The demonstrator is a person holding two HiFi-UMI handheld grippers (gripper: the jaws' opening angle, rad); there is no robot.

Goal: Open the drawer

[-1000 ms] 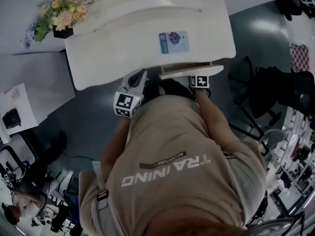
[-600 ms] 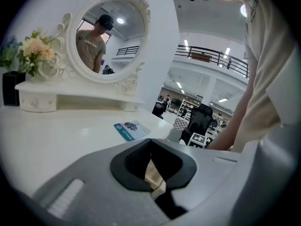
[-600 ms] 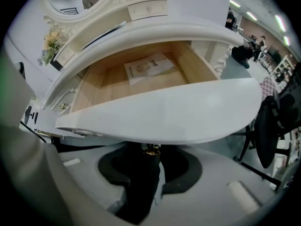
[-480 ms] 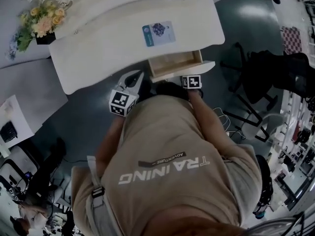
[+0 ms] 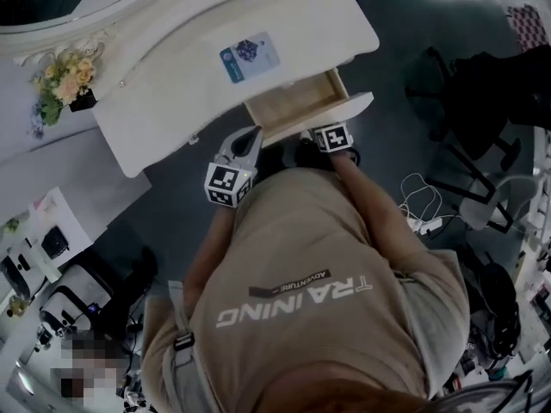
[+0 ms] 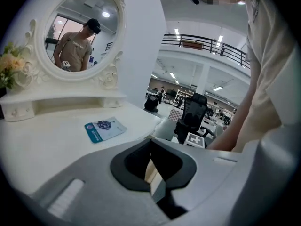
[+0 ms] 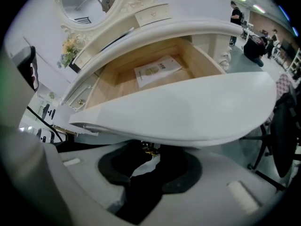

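The wooden drawer (image 5: pixel 297 101) of the white vanity table (image 5: pixel 164 101) stands pulled out, its white front (image 7: pixel 188 112) towards me. A sheet of paper (image 7: pixel 157 69) lies inside it. My right gripper (image 5: pixel 320 132) reaches under the drawer front, and in the right gripper view the right gripper (image 7: pixel 149 154) is shut on the small brass knob (image 7: pixel 150 148). My left gripper (image 5: pixel 248 136) hovers at the table's front edge, left of the drawer. In the left gripper view the left gripper (image 6: pixel 153 147) looks shut and holds nothing.
A blue card (image 5: pixel 250 56) lies on the tabletop, flowers (image 5: pixel 65 77) stand at its left end, and an oval mirror (image 6: pixel 82 32) rises behind. A dark office chair (image 5: pixel 469 93) and floor cables (image 5: pixel 422 218) are to the right. Desks with equipment (image 5: pixel 43 256) stand to the left.
The drawer has slid out of the table towards me, from barely open to well open, with the right gripper on its front. The left gripper has moved along the table edge.
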